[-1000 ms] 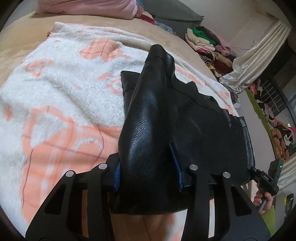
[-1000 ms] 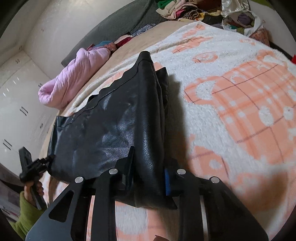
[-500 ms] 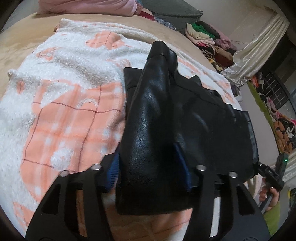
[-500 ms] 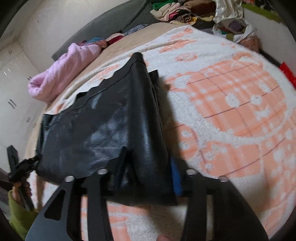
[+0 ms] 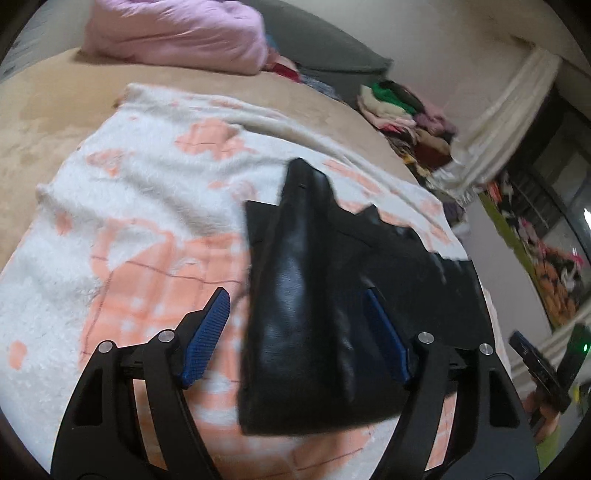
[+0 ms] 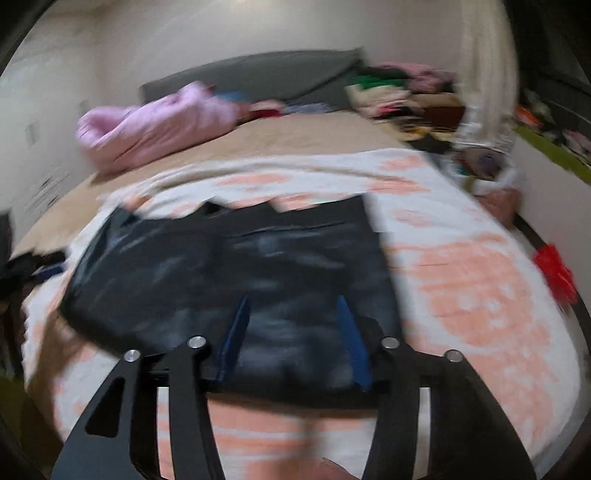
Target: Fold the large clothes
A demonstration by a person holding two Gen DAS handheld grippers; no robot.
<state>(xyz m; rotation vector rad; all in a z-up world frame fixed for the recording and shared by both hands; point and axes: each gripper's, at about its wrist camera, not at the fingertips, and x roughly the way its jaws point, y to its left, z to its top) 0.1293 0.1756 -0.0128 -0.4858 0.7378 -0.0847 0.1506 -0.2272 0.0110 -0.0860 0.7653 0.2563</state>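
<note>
The black leather-look garment (image 5: 314, 295) lies folded on the fluffy white-and-peach blanket (image 5: 122, 229) spread over the bed, one edge humped up into a ridge, probably where it was just let down.

The left claw (image 5: 299, 332) is opening wide; its blue pads (image 5: 207, 332) stand clear on either side of that ridge, so it looks to be letting go.

The right claw (image 6: 291, 339) is blurred, closing a little, with garment showing between its pads but not pinched.

No containers here: only a loose heap of clothes (image 5: 402, 122) and a pink quilt (image 5: 177, 33) by the headboard.
</note>
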